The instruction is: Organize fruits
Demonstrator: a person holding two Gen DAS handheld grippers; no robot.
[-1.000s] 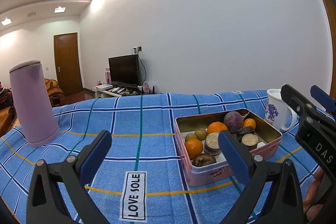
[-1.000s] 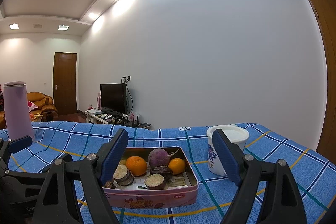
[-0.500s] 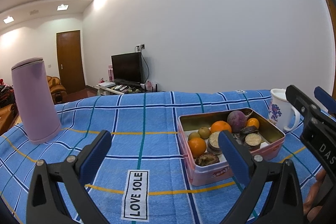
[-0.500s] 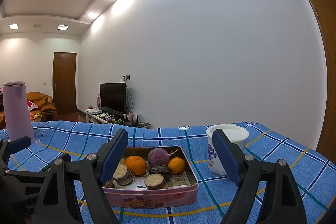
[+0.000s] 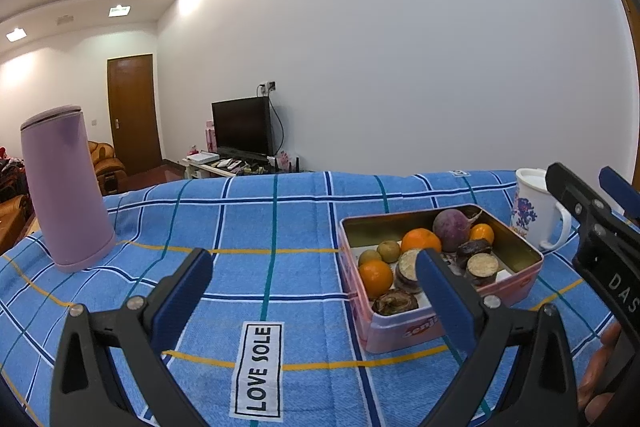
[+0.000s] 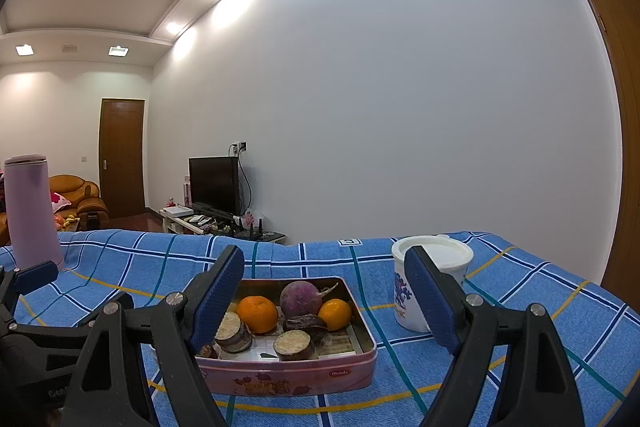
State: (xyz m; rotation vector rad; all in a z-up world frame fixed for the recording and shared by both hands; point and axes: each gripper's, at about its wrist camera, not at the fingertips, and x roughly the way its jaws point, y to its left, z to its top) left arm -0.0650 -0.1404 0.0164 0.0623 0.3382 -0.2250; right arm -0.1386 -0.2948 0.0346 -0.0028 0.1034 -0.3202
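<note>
Pink tin (image 6: 288, 379) holds oranges (image 6: 257, 314), purple radish (image 6: 301, 298).

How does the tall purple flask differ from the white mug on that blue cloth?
The purple flask is tall, plain and tapers upward; the white mug is short with a blue flower print. The mug has a side handle; the flask shows none. The flask stands far from the pink tin, the mug right behind it. Both stand upright on the blue cloth.

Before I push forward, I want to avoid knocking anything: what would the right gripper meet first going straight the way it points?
Probably the pink tin of fruit: it lies ahead between the open right gripper's fingers, with the white mug behind the right-hand finger. Depth is unclear, and it might pass above the tin.
</note>
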